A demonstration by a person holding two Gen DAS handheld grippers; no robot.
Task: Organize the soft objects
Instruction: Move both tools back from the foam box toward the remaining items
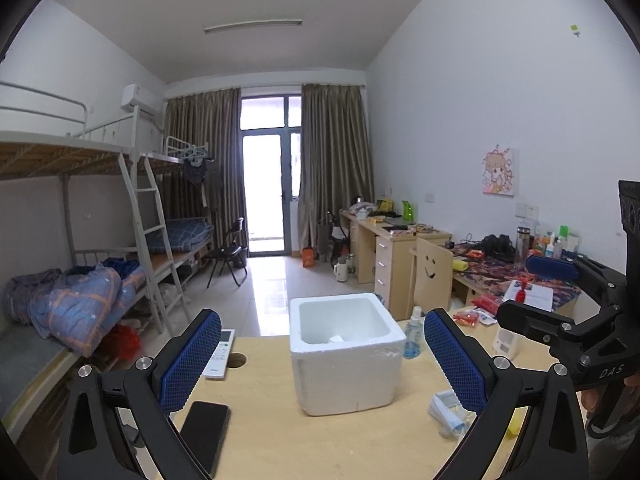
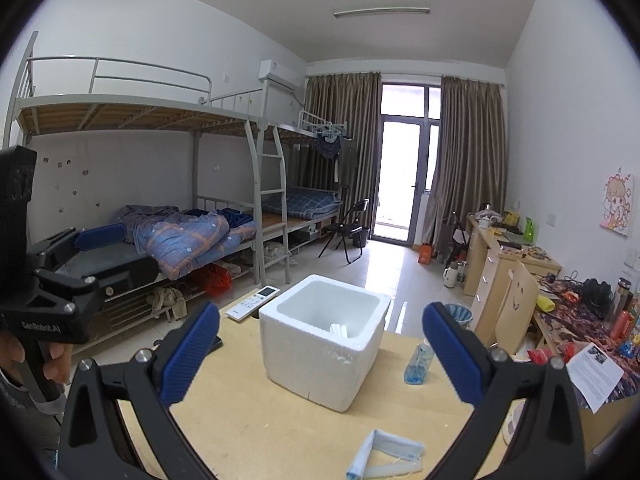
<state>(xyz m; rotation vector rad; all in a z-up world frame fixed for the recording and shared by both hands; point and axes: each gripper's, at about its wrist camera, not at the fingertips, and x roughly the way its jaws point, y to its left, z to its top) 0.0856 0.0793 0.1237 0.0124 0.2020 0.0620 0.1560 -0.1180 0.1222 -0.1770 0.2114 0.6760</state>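
Face mask (image 2: pixel 386 454) lies flat near the table's (image 2: pixel 256 420) front edge, low between the right gripper (image 2: pixel 320 354) fingers, touching neither. White foam box (image 2: pixel 326 334) sits mid-table beyond it. Both grippers wide open, empty; left gripper (image 1: pixel 322 364) frames the box, w/ a phone (image 1: pixel 204 432) by its left finger.

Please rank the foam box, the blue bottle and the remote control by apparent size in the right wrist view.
1. foam box
2. and 3. blue bottle and remote control: look alike, and the remote lies farther away, so unsure.
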